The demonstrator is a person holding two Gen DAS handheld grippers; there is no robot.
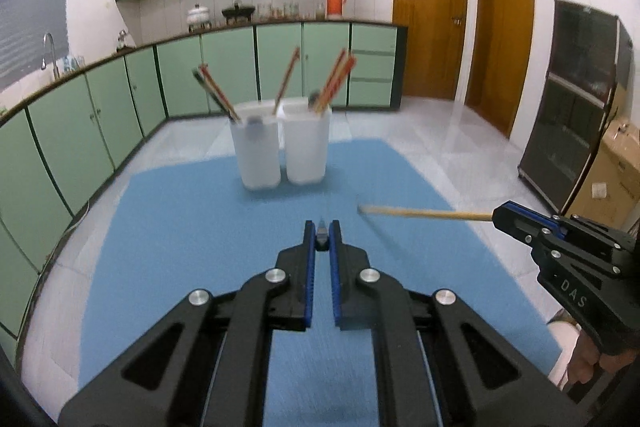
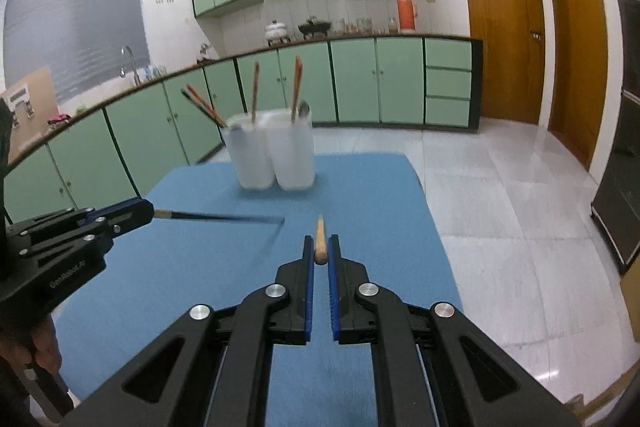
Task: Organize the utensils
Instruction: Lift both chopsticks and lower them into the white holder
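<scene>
Left gripper [image 1: 322,233]: jaws clamped on the end of a dark chopstick [image 2: 224,216], which sticks out sideways above the blue mat [image 1: 200,227]; its far part is motion-blurred. Right gripper [image 2: 320,247]: jaws clamped on the end of a light wooden chopstick [image 1: 428,214], also held clear of the mat. 2 translucent white holders stand touching at the mat's far edge. Left holder [image 1: 256,155]: several red-and-dark chopsticks leaning out. Right holder [image 1: 306,147]: red chopsticks plus a spoon [image 2: 304,110] bowl at the rim. Green cabinets [image 1: 224,67] run behind.
</scene>
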